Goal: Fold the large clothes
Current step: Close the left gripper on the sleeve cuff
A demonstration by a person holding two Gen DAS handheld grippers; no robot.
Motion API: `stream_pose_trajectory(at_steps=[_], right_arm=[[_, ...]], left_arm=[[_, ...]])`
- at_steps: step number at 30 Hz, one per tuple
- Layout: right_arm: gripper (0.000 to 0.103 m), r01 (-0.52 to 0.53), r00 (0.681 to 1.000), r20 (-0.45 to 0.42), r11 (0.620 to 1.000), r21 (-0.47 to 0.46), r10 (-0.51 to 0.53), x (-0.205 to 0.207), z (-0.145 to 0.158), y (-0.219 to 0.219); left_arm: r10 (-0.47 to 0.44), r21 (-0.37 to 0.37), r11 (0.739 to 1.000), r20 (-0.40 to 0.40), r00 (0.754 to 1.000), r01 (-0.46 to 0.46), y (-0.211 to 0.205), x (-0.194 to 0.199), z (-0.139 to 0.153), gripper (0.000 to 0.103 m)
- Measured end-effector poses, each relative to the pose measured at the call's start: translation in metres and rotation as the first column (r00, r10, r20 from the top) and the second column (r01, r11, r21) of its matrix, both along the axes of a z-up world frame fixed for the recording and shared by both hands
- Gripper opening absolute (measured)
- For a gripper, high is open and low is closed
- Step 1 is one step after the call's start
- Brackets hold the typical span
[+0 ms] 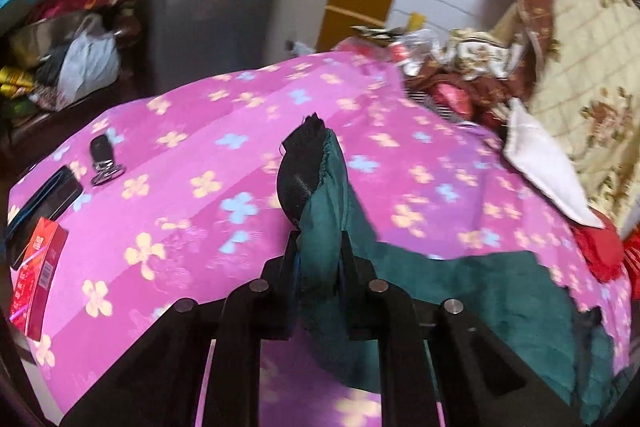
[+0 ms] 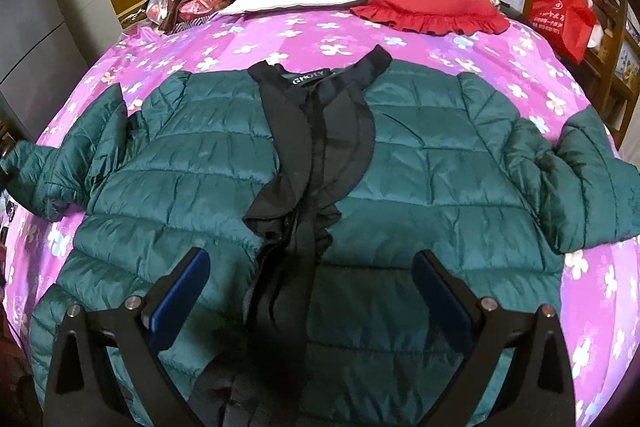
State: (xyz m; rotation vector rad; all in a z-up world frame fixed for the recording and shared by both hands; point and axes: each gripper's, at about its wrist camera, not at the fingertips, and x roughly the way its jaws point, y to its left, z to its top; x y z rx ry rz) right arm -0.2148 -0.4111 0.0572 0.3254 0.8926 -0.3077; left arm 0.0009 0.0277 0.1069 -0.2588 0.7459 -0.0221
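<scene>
Left gripper (image 1: 319, 259) clamps green puffer jacket (image 2: 224, 163) cuff (image 1: 310, 179); pads buried in fabric. Right gripper (image 2: 312, 291) hangs wide open above hem; hem cut off below.

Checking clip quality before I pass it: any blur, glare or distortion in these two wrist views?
Left wrist view: motion blur smears the pink flowered bedspread and background clutter; the left gripper and pinched green jacket sleeve stay sharper. Right wrist view: crisp, soft sheen on the quilted jacket, the open right gripper sharp. Both show fisheye bulging and dark corners.
</scene>
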Motion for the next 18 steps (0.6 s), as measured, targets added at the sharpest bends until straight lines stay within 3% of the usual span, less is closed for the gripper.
stream_pose_trajectory(at_steps=[9, 18], right_arm=[[0.102, 0.037, 0.998, -0.041, 0.995, -0.097, -0.041, -0.010, -0.011, -0.018], [0.102, 0.057, 0.996, -0.064, 0.997, -0.058, -0.061, -0.020, -0.026, -0.031]], left_arm=[[-0.165, 0.014, 0.986, 0.052, 0.985, 0.164, -0.075, -0.044, 0.034, 0.000], [-0.276, 0.053, 0.961, 0.067, 0.959, 0.272, -0.132, -0.068, 0.050, 0.000]])
